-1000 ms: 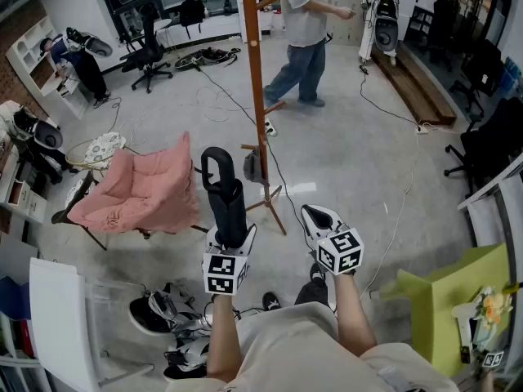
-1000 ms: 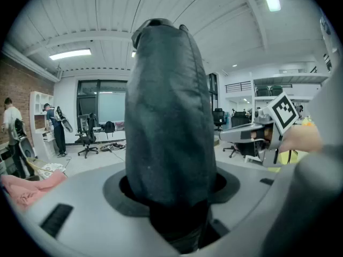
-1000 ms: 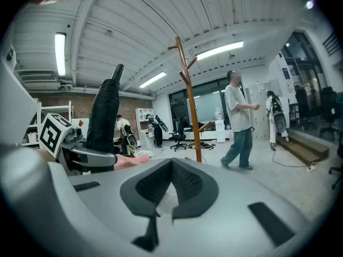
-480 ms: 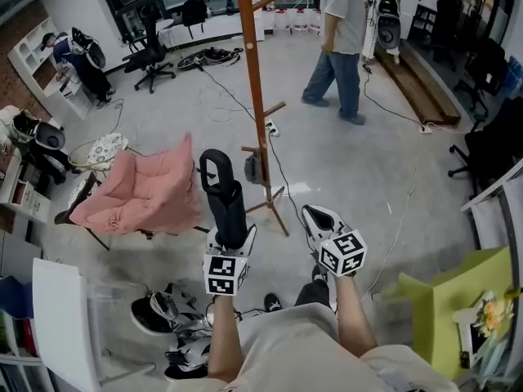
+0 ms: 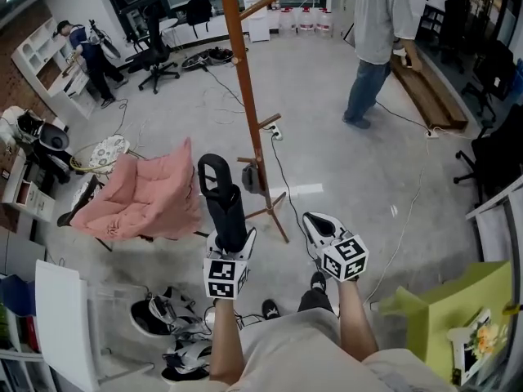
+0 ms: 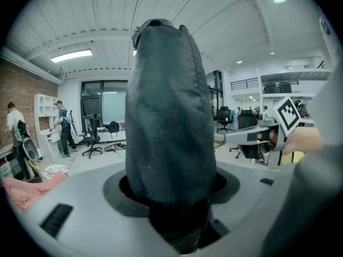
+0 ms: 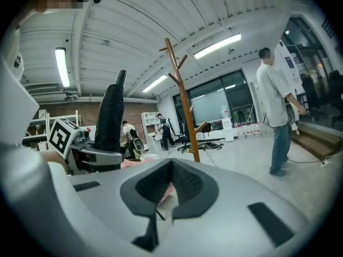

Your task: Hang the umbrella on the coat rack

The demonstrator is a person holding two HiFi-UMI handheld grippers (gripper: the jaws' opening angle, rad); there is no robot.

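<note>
1. Head view: the left gripper point(image 5: 228, 239) is clamped on the lower end of the black umbrella point(image 5: 221, 198). The umbrella stands upright out of its jaws with its loop handle on top.
   - It is carried in the air just left of the foot of the coat rack point(image 5: 245, 113), near the pole but apart from it.
   - The right gripper point(image 5: 316, 219) is alongside, closed and carrying nothing.
   - The hanging is not yet done, since the loop is on no peg. By my reading, what is left is to lift the loop to the low peg point(image 5: 267, 123) or the top peg point(image 5: 258, 5), slip it over and let go.
   - A pink chair point(image 5: 143, 190) crowds the rack's left side and cables point(image 5: 282, 178) trail across the floor point(image 5: 343, 170).
   - The floor to the right of the pole is open. A person point(image 5: 377, 31) stands well apart at its far edge.

2. Left gripper view: the folded black fabric fills the middle, wedged firmly between the jaws. The right gripper shows at the right. The rack is out of sight here.

3. Right gripper view: the jaws meet with nothing between them.
   - The rack stands ahead with its pegs forking near the top.
   - The umbrella and its gripper are to the left, with clear air between them and the pole.
</note>
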